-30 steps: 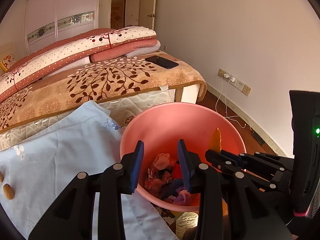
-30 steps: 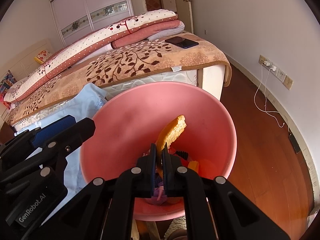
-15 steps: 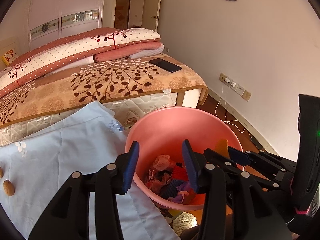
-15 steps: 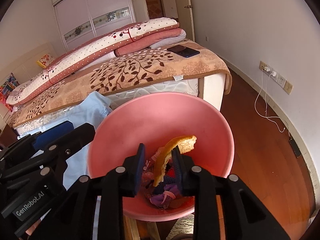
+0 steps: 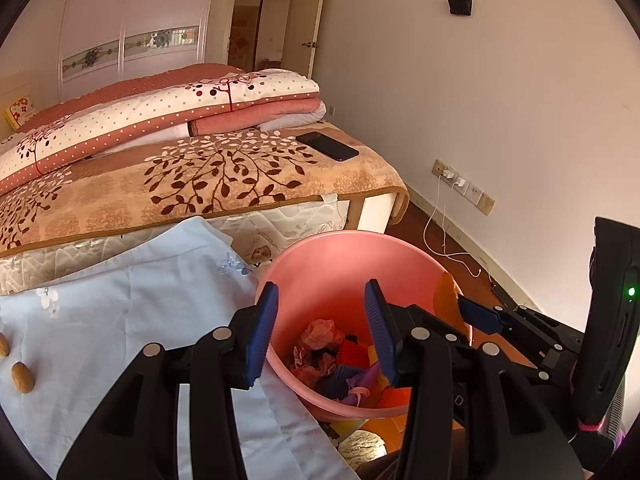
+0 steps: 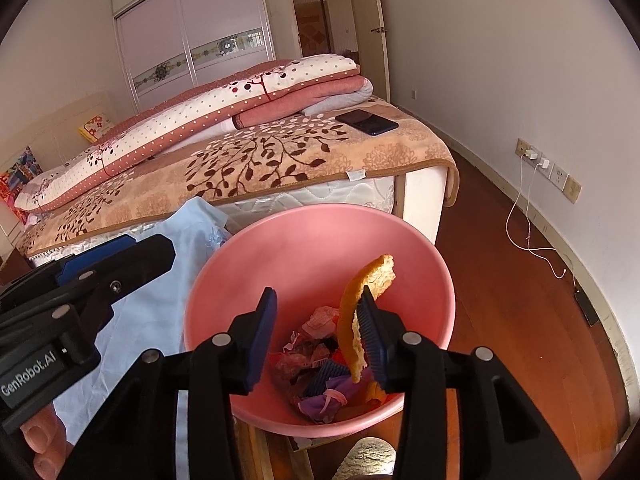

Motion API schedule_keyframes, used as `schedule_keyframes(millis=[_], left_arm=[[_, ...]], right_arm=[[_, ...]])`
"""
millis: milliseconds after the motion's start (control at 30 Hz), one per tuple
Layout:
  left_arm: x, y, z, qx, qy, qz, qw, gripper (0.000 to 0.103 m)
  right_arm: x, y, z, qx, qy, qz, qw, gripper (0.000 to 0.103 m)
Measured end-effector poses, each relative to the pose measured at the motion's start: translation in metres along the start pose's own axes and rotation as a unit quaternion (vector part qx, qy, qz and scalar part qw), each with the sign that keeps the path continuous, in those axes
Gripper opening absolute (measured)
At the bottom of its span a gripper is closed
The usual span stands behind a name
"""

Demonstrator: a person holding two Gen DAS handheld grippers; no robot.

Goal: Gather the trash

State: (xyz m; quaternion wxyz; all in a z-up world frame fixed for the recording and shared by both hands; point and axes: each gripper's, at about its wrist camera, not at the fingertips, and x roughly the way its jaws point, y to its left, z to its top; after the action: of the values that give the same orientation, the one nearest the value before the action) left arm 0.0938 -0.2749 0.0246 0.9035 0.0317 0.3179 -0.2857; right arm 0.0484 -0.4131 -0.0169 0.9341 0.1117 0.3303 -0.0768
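Fingers of our right gripper (image 6: 318, 334) spread wide; orange peel (image 6: 360, 312) leans on right-hand finger, above pink bucket (image 6: 304, 240) of scraps. Our left gripper (image 5: 320, 330) spread too, holding nothing. We read "GenRobot.AI" on its side. Blue cloth (image 5: 120, 304) beside bucket.

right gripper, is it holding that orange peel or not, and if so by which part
No hold: the right gripper is open, and the orange peel only leans against its right finger over the pink bucket. The left gripper is open and empty.
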Motion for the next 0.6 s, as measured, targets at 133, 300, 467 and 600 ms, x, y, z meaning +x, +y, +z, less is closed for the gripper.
schedule_keyframes(millis=[133, 300, 467, 600], left_arm=[[-0.004, 0.002, 0.000, 0.000, -0.001, 0.003, 1.0000, 0.045], [-0.015, 0.005, -0.004, -0.001, -0.006, 0.008, 0.9999, 0.045], [-0.035, 0.008, -0.008, -0.003, -0.028, 0.020, 0.9994, 0.045], [-0.054, 0.011, -0.012, 0.001, -0.049, 0.034, 0.9982, 0.045]], right_arm=[[-0.009, 0.001, 0.001, -0.004, -0.011, 0.000, 1.000, 0.049], [-0.029, 0.006, -0.001, -0.011, -0.039, 0.004, 0.999, 0.049], [-0.049, 0.018, -0.009, -0.013, -0.064, 0.002, 0.998, 0.059], [-0.062, 0.033, -0.018, -0.016, -0.075, 0.004, 0.997, 0.063]])
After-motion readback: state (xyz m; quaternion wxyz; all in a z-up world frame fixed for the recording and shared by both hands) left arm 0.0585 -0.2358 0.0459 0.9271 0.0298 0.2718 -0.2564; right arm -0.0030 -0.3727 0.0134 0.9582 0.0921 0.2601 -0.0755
